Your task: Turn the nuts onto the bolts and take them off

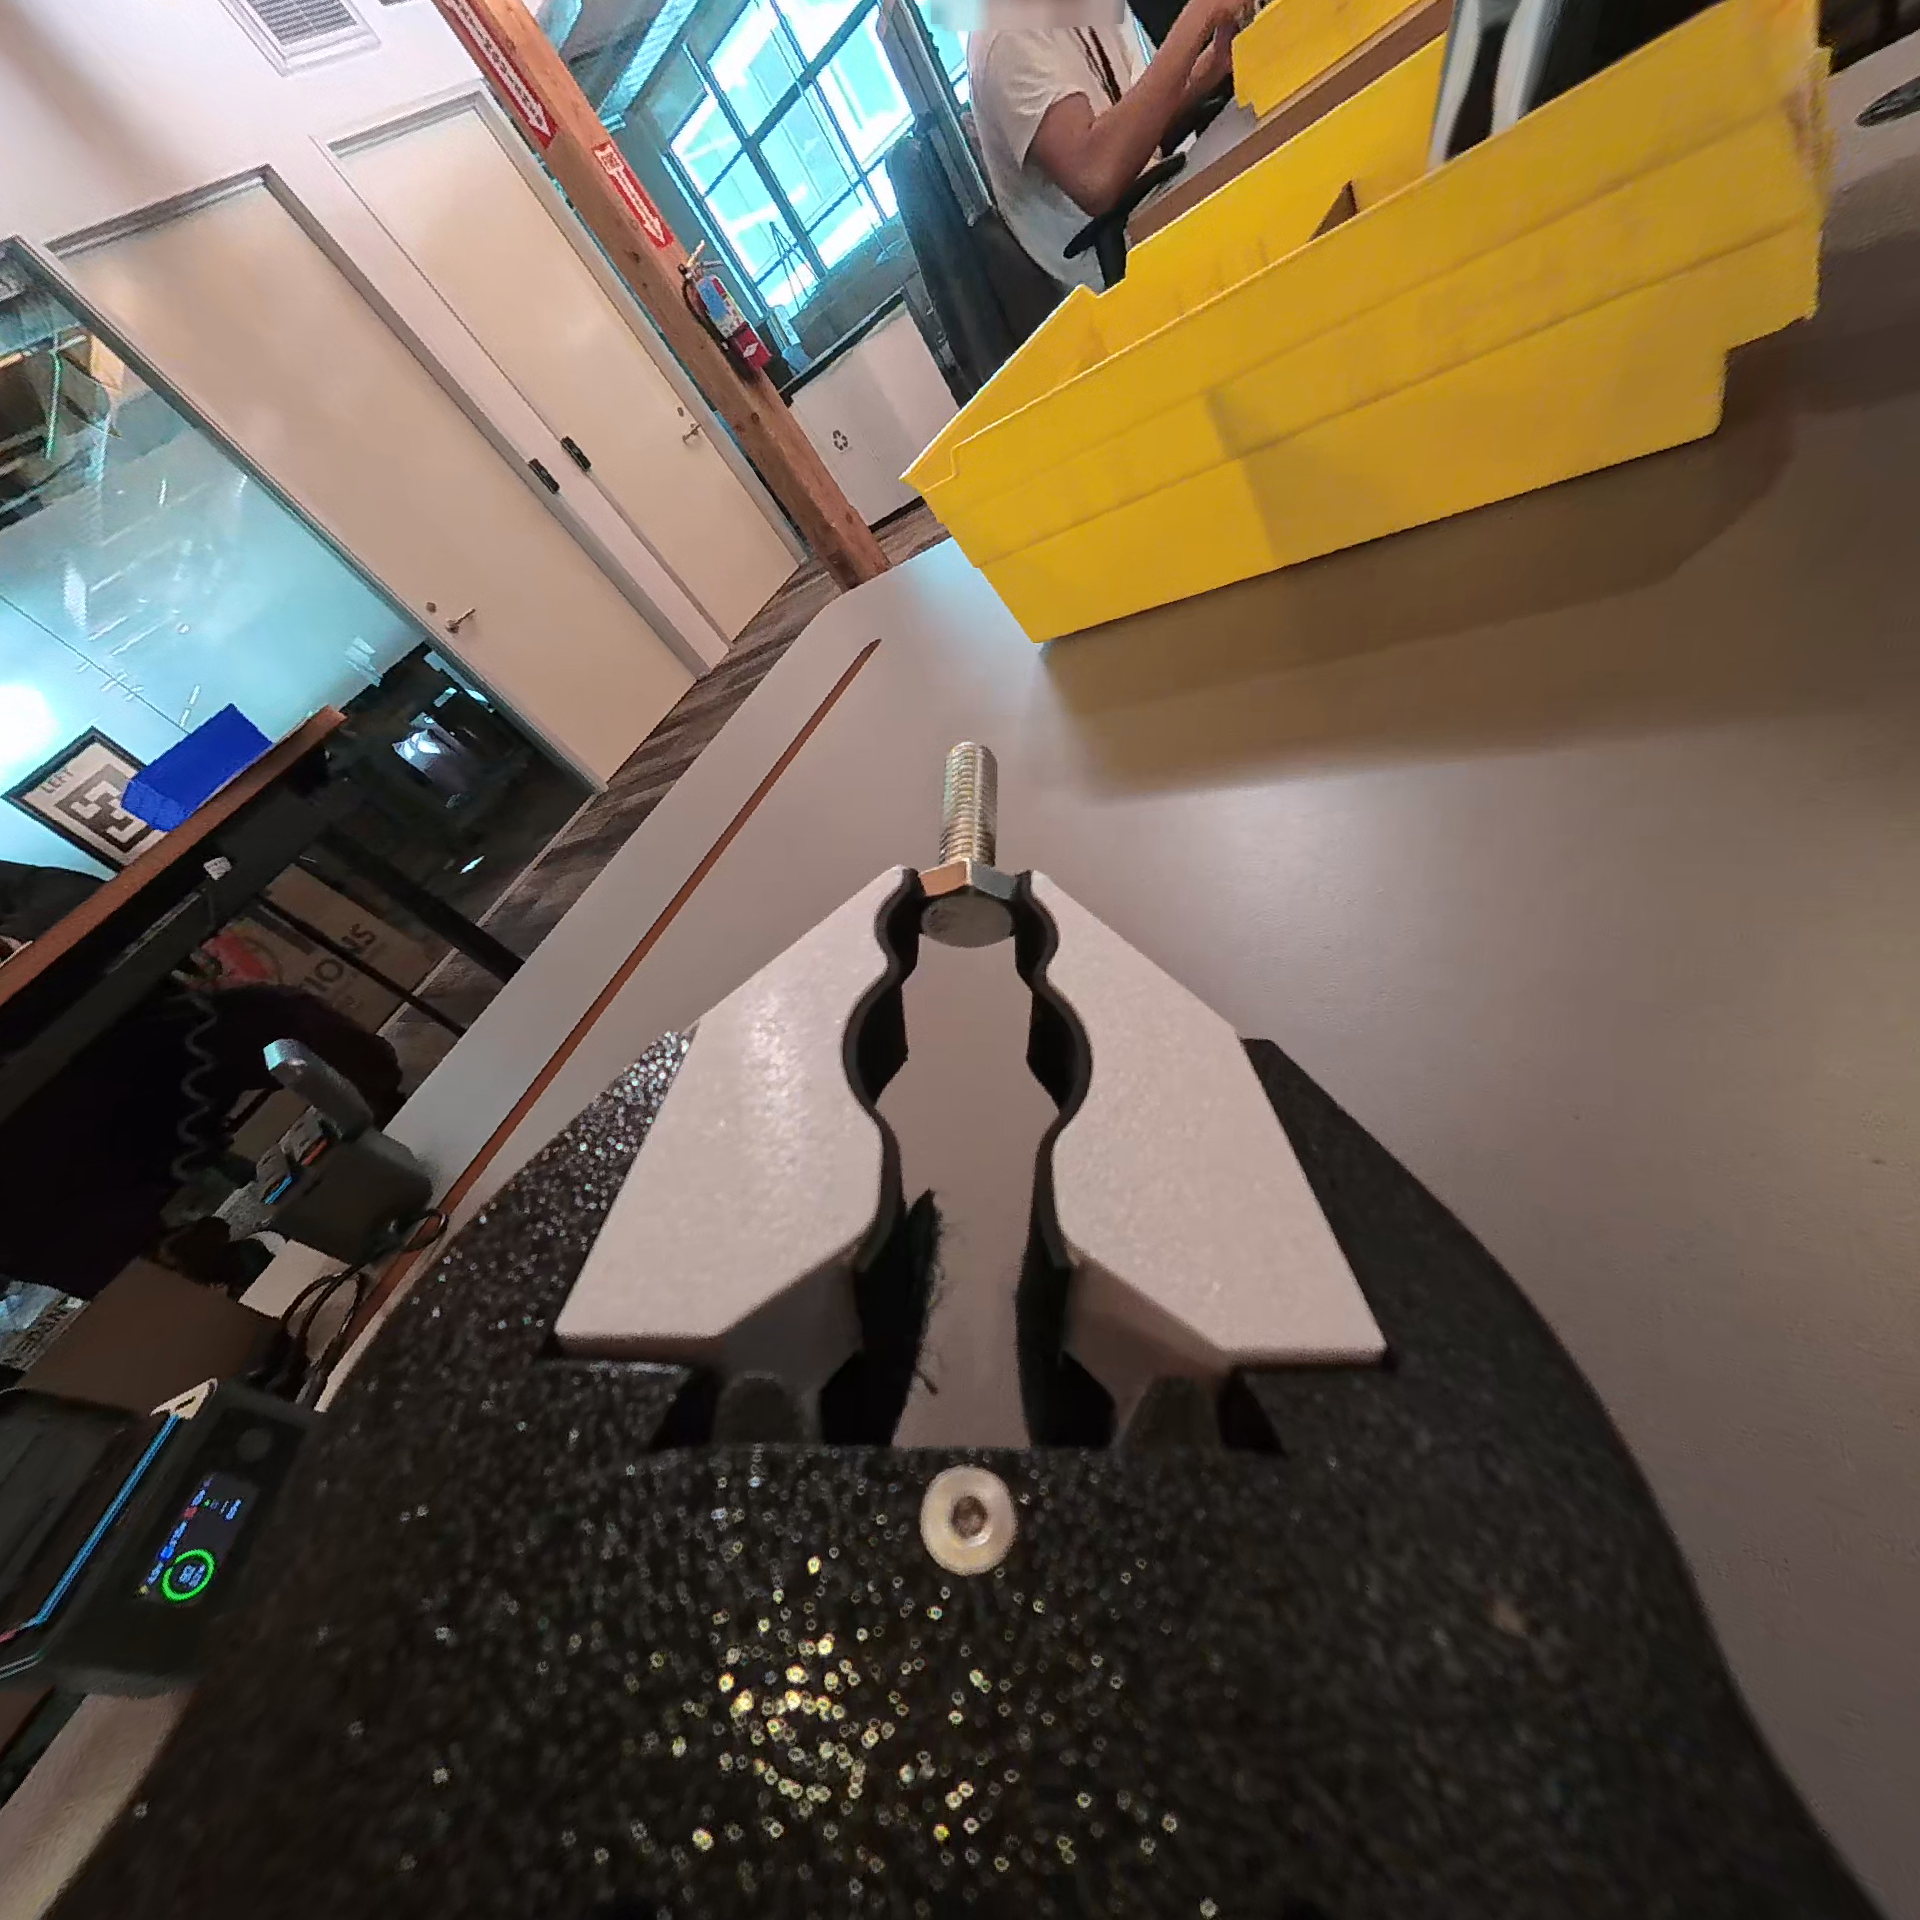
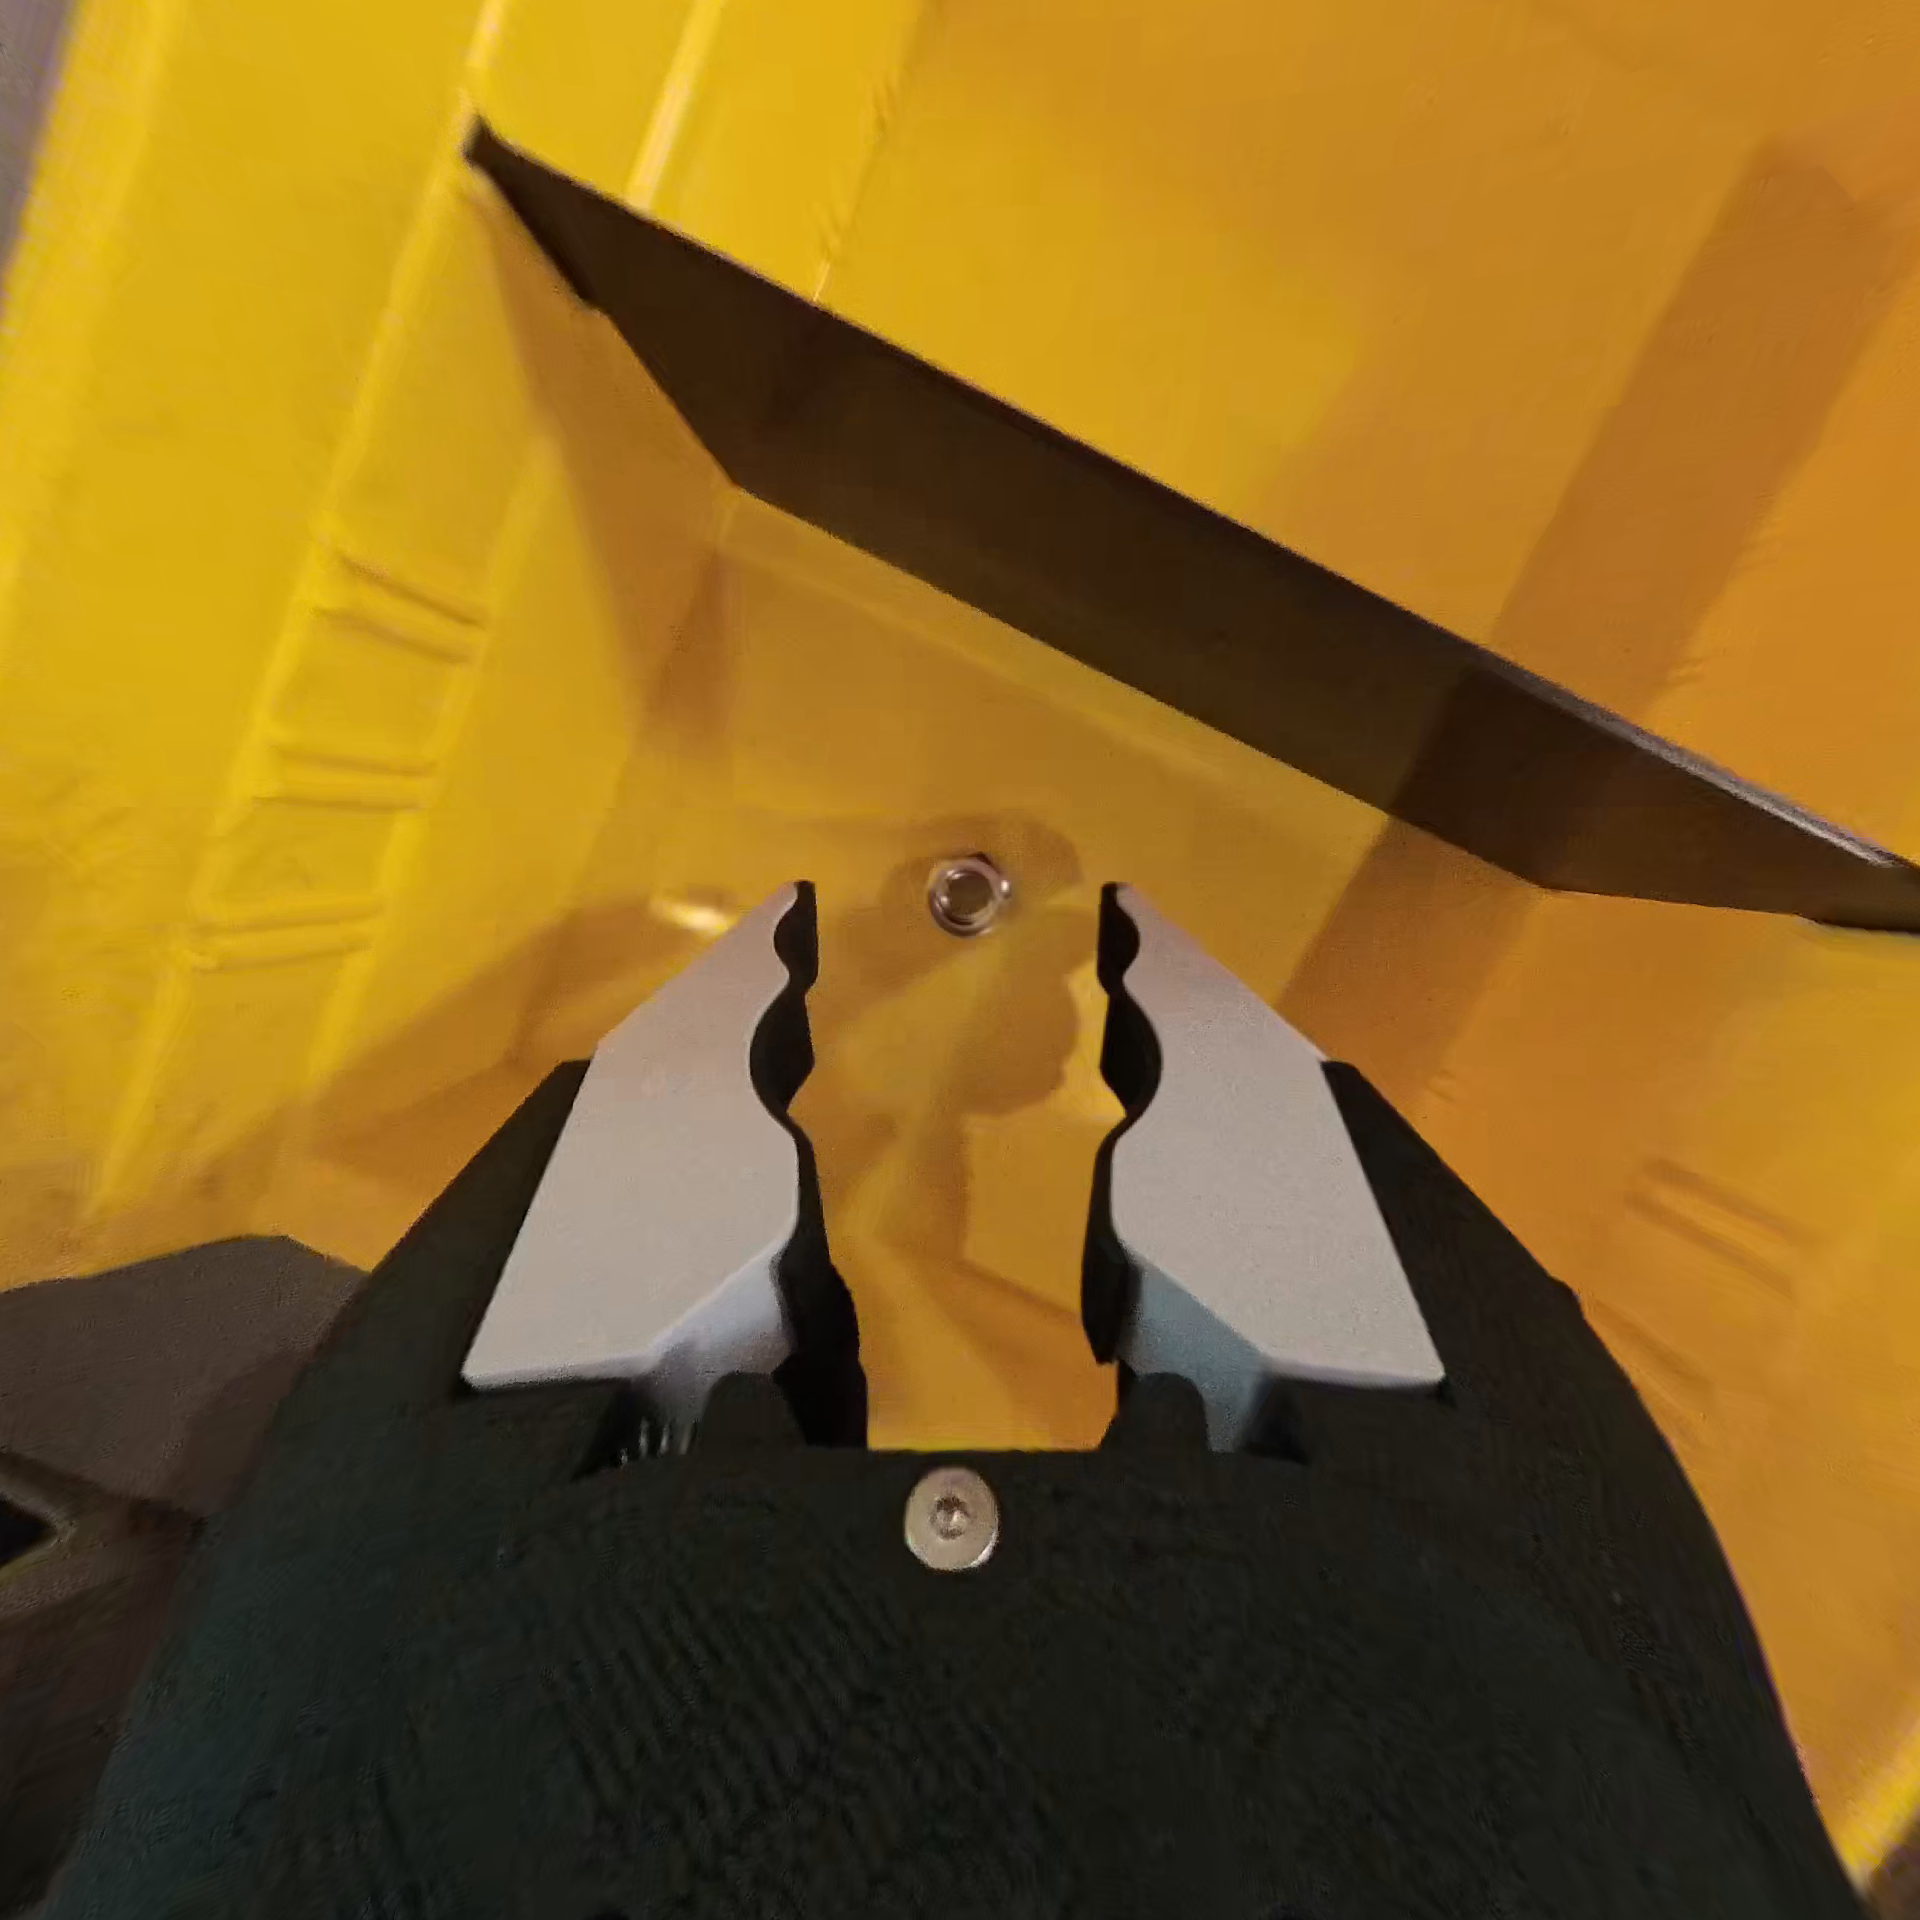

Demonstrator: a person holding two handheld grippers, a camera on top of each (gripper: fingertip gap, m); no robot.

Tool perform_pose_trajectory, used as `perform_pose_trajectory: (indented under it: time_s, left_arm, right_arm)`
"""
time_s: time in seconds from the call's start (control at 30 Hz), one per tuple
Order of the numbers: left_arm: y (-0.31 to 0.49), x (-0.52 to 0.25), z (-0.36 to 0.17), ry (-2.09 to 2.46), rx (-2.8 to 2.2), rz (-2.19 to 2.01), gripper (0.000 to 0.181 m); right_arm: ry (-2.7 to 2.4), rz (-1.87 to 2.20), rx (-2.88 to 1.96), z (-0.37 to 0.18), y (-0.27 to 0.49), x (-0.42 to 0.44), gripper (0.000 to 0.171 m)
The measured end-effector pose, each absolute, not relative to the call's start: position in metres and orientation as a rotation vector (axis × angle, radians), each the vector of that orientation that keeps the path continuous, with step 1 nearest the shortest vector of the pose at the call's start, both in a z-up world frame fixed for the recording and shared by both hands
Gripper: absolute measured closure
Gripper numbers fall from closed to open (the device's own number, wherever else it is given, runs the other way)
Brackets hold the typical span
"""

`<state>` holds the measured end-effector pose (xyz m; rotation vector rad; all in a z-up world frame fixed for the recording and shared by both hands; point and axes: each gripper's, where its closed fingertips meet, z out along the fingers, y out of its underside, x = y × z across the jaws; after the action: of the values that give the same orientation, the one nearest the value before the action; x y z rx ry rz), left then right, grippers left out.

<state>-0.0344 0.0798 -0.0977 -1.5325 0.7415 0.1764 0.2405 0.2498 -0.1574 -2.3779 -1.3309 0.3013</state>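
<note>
In the left wrist view my left gripper is shut on the hex head of a silver bolt. The bolt's threaded shank points away from me, above the grey table. No nut is on it. In the right wrist view my right gripper is open and reaches down inside a yellow bin. A small silver nut lies on the bin floor just beyond and between the fingertips, untouched.
Yellow bins stand on the table at the far right of the left view. A black divider crosses the bin above the nut. The table's left edge drops to the floor. A person sits at a desk far behind.
</note>
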Motion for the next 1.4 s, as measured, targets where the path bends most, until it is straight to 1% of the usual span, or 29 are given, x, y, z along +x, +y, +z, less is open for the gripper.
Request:
perform_pose_trajectory:
  time_s: [0.03,0.07,0.13,0.2,0.23,0.3,0.37,0.43,0.53,0.63,0.7,0.73,0.83,0.87,0.9,0.93,0.97,1.0,1.07,1.13,1.2,1.33,1.4]
  left_arm:
    - [0.08,-0.035,-0.097,0.738,-1.53,0.177,0.165]
    - [0.079,-0.034,-0.096,0.734,-1.525,0.178,0.165]
    - [0.079,-0.032,-0.092,0.726,-1.51,0.174,0.165]
    - [0.079,-0.03,-0.088,0.718,-1.486,0.185,0.165]
    - [0.079,-0.03,-0.085,0.709,-1.467,0.205,0.165]
    - [0.078,-0.031,-0.073,0.669,-1.409,0.273,0.165]
    - [0.075,-0.032,-0.058,0.611,-1.342,0.342,0.165]
    - [0.07,-0.029,-0.047,0.575,-1.278,0.382,0.165]
    - [0.064,-0.018,-0.037,0.553,-1.223,0.362,0.165]
    - [0.063,-0.01,-0.036,0.556,-1.209,0.333,0.165]
    - [0.063,-0.007,-0.037,0.56,-1.209,0.324,0.165]
    - [0.063,-0.006,-0.037,0.566,-1.208,0.324,0.165]
    - [0.064,-0.005,-0.041,0.59,-1.221,0.311,0.165]
    - [0.064,-0.004,-0.042,0.595,-1.216,0.293,0.164]
    - [0.063,-0.001,-0.041,0.591,-1.201,0.263,0.149]
    - [0.065,-0.002,-0.04,0.57,-1.211,0.236,0.128]
    - [0.068,-0.005,-0.041,0.54,-1.239,0.222,0.111]
    - [0.071,-0.009,-0.042,0.509,-1.262,0.214,0.097]
    - [0.075,-0.016,-0.045,0.466,-1.298,0.191,0.081]
    - [0.077,-0.021,-0.045,0.439,-1.307,0.182,0.08]
    - [0.078,-0.022,-0.046,0.433,-1.31,0.181,0.08]
    - [0.08,-0.016,-0.049,0.467,-1.314,0.187,0.082]
    - [0.082,-0.013,-0.052,0.493,-1.318,0.196,0.083]
  right_arm:
    - [-1.249,0.248,-2.306,-0.139,0.256,0.24,0.113]
    - [-1.157,0.202,-2.191,-0.113,0.265,0.239,0.11]
    - [-1.013,0.221,-1.889,-0.049,0.266,0.221,0.108]
    - [-1.005,0.4,-1.603,0.005,0.23,0.181,0.111]
    - [-1.014,0.519,-1.491,0.023,0.204,0.158,0.112]
    - [-1.028,0.818,-1.336,0.043,0.149,0.11,0.111]
    - [-0.954,1.105,-1.28,0.045,0.107,0.073,0.1]
    - [-0.812,1.365,-1.291,0.035,0.085,0.048,0.098]
    - [-0.611,1.613,-1.37,0.008,0.079,0.021,0.107]
    - [-0.587,1.784,-1.439,-0.013,0.067,-0.001,0.117]
    - [-0.589,1.859,-1.471,-0.02,0.061,-0.011,0.128]
    - [-0.604,1.85,-1.499,-0.026,0.06,-0.014,0.134]
    - [-0.692,1.755,-1.497,-0.03,0.059,-0.016,0.16]
    - [-0.731,1.711,-1.485,-0.029,0.058,-0.016,0.162]
    - [-0.77,1.658,-1.471,-0.027,0.059,-0.015,0.164]
    - [-0.805,1.601,-1.449,-0.022,0.062,-0.011,0.163]
    - [-0.832,1.532,-1.425,-0.015,0.07,-0.006,0.163]
    - [-0.856,1.441,-1.399,-0.005,0.081,0.003,0.163]
    - [-0.904,1.194,-1.372,0.016,0.117,0.029,0.163]
    - [-0.988,0.92,-1.44,0.026,0.165,0.058,0.163]
    - [-1.098,0.663,-1.623,0.013,0.217,0.089,0.163]
    - [-1.364,0.148,-2.109,-0.058,0.307,0.15,0.163]
    - [-1.559,0.03,-2.31,-0.098,0.321,0.163,0.163]
